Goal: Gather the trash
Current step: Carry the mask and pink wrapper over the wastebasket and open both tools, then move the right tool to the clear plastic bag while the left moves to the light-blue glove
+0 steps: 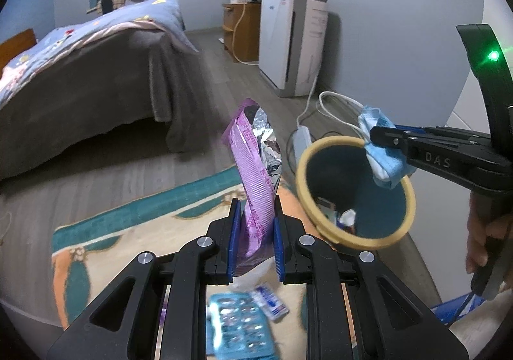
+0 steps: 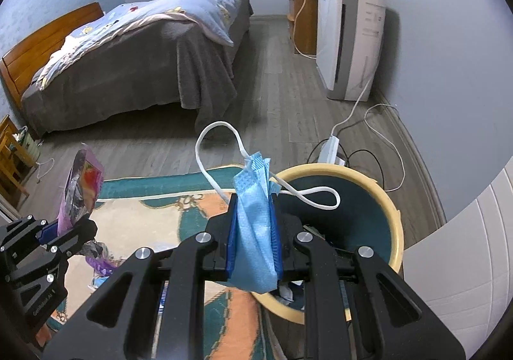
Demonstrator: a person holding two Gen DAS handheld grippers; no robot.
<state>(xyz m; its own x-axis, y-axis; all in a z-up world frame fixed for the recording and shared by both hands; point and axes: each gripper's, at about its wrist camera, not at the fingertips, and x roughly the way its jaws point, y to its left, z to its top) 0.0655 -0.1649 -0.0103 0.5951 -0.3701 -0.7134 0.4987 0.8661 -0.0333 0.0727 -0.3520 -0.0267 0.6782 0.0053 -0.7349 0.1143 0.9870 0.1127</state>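
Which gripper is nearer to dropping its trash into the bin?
The right gripper, probably. Its blue face mask already hangs over the trash bin's yellow rim. The left gripper holds its purple wrapper beside the bin, over the rug.

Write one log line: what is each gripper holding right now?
left gripper: shut on purple wrapper | right gripper: shut on blue mask | bin: nearby

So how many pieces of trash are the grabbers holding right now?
2. The left gripper pinches a purple foil wrapper over the rug. The right gripper pinches a blue face mask at the bin's yellow rim. More litter lies on the rug, some hidden behind the grippers.
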